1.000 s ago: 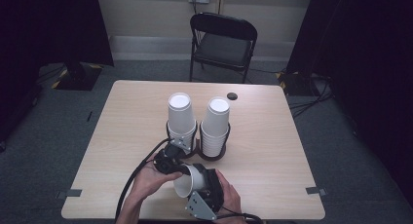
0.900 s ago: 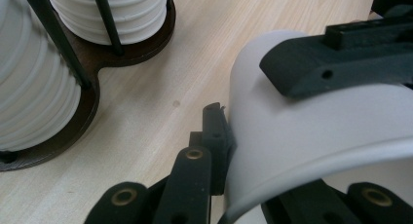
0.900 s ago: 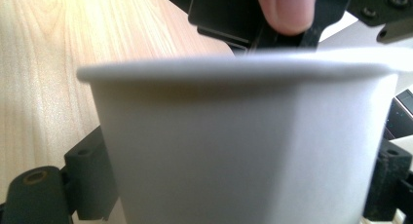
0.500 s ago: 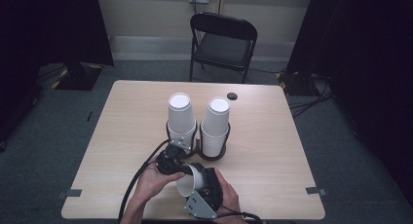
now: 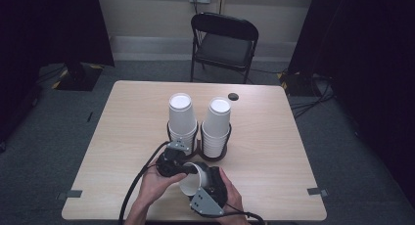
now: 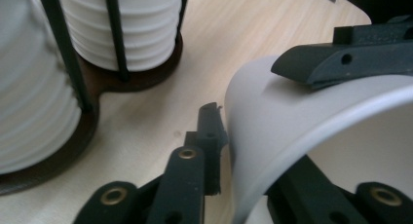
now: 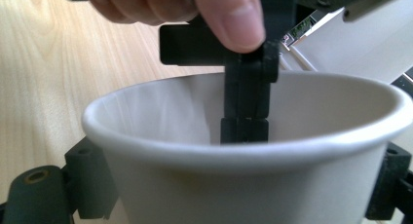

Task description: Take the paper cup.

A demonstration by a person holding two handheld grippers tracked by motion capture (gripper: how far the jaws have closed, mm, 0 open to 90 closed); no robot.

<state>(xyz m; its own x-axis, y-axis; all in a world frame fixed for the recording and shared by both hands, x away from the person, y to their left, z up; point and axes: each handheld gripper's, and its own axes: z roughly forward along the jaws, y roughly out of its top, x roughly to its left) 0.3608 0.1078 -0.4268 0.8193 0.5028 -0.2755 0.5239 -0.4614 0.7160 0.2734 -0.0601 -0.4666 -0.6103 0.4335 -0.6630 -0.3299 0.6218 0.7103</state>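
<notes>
Loose paper cup (image 5: 192, 182) lies tilted at near edge of worktop (image 5: 122, 137), just in front of the cup rack (image 5: 198, 147), mouth facing near-left, off the surface and held between both tools.

R gripper (image 5: 208, 188): fingers clamped on cup from outside, one each side of the wall below the rim. In right gripper view, cup (image 7: 243, 160) sits between the two black fingers (image 7: 87, 185), rim up close to the lens.

L gripper (image 5: 180, 166): sits just in front of rack, left of cup. Fingers nearly together, straddling cup rim, one inside, one outside. Left gripper view: outer finger (image 6: 207, 151) sits a hair off the cup wall (image 6: 272, 131), small gap visible; jaws have just been opening a little. So rim between them, not pinched.

Rack: dark wire frame, two wells, each w/ a stack of white cups; left stack (image 5: 181, 115), right stack (image 5: 217, 122), both upright, rising above rack.

Small dark disc (image 5: 233, 96) beyond rack, near far edge of worktop. Black folding chair (image 5: 222, 41) behind worktop.
</notes>
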